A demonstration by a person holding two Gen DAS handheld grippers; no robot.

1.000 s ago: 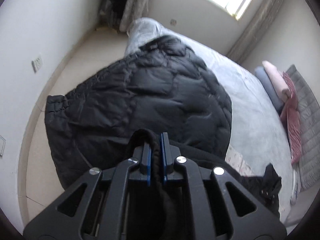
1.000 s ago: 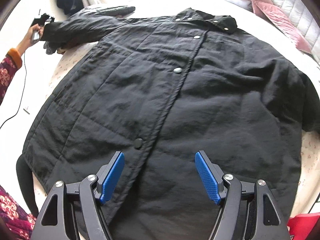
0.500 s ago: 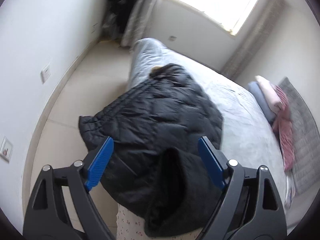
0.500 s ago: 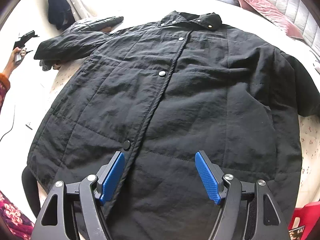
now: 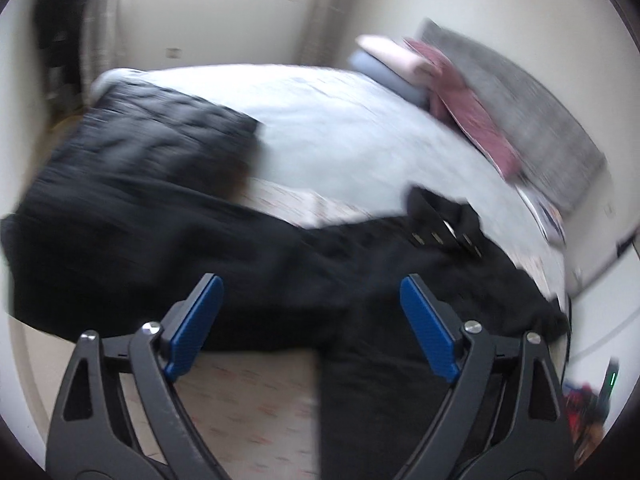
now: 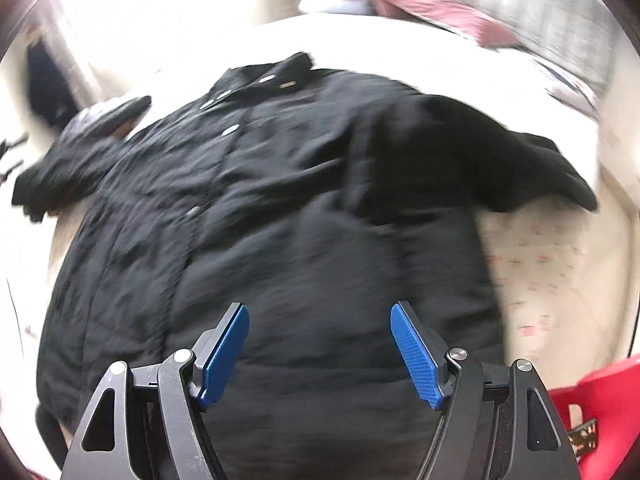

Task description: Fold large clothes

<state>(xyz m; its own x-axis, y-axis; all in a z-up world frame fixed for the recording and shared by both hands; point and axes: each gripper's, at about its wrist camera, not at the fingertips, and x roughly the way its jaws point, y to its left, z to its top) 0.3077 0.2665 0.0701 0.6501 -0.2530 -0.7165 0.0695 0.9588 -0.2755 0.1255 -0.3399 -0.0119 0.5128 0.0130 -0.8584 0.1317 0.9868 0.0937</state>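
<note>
A black snap-front coat (image 6: 304, 216) lies spread flat on the bed (image 5: 352, 128), collar toward the pillows (image 5: 400, 60). Above its left sleeve, the left gripper (image 5: 310, 326) is opening wide, its blue pads gripping nothing. The right gripper (image 6: 320, 354) hangs over the coat's hem, jaws well apart and empty.

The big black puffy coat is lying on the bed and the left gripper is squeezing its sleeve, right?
Not quite. The big black puffy coat does lie on the pale bed, but the left gripper squeezes nothing: the left wrist view shows its jaws opening, empty.
</note>
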